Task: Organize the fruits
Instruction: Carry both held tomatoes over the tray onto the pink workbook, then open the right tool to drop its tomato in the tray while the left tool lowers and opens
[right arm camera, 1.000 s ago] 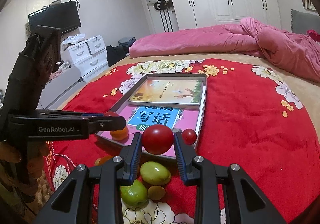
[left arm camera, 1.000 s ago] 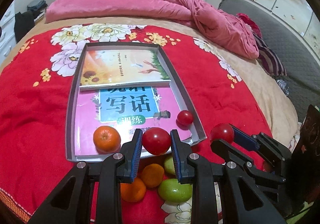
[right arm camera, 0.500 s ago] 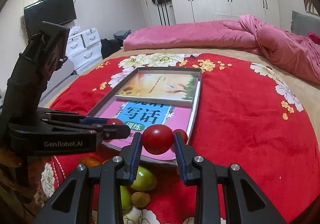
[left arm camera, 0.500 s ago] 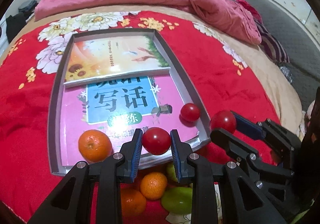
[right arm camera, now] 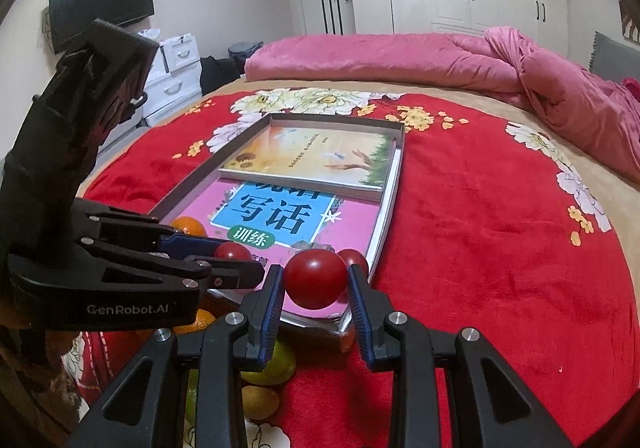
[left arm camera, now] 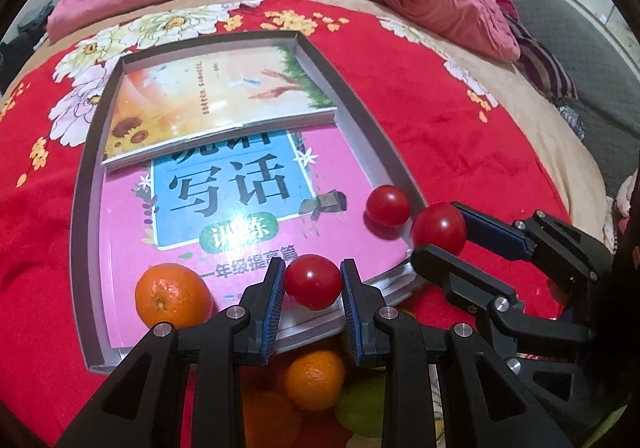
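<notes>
Tomatoes: 1 clamped in left tongs (left arm camera: 312, 285) over near edge of tray (left arm camera: 362, 120); 1 clamped in right tongs (right arm camera: 315, 287) at tray's near right corner; 3rd tomato (left arm camera: 388, 201) loose inside that corner. Orange (left arm camera: 173, 296) lies near tray's near left corner. 2 books line tray. More oranges, green fruit on bed's red blanket (left arm camera: 460, 136), below near edge.
</notes>
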